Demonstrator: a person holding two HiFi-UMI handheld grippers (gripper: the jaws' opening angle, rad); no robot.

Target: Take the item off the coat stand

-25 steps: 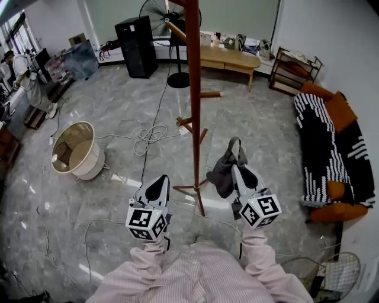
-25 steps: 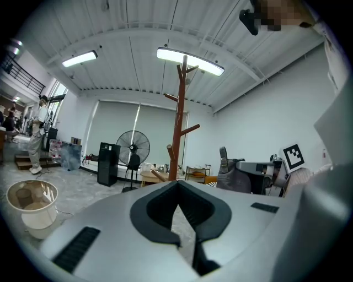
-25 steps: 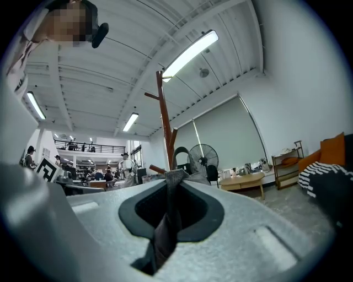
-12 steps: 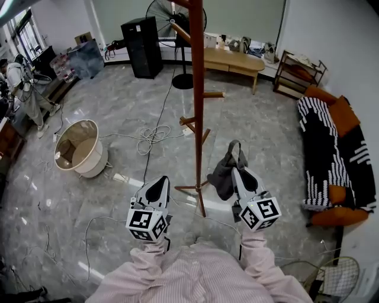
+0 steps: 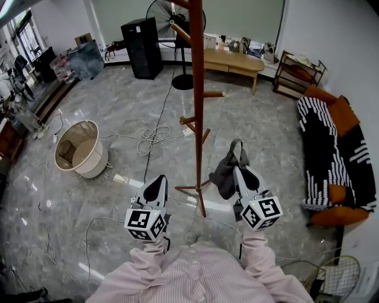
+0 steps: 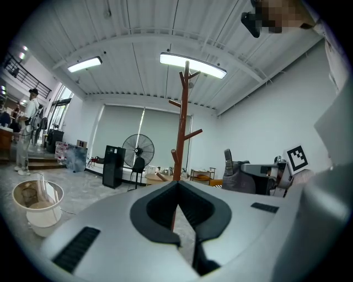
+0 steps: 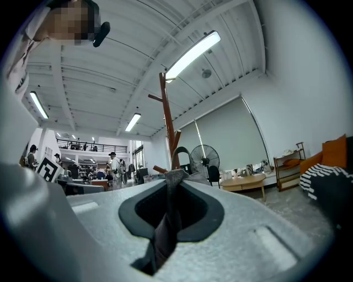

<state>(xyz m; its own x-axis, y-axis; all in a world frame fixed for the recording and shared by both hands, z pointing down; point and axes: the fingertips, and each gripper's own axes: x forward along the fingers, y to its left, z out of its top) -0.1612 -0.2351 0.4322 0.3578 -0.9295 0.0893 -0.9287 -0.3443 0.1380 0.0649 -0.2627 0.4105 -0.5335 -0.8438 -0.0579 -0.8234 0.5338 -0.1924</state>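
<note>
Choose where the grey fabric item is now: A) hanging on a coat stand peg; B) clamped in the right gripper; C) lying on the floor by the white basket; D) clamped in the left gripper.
B: the right gripper view shows the grey fabric item pinched in the jaws of the right gripper, off the coat stand.

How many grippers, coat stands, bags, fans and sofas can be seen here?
Grippers: 2 (left gripper, right gripper)
Coat stand: 1
Bag: 1
Fan: 1
Sofa: 1
Total: 6
</note>
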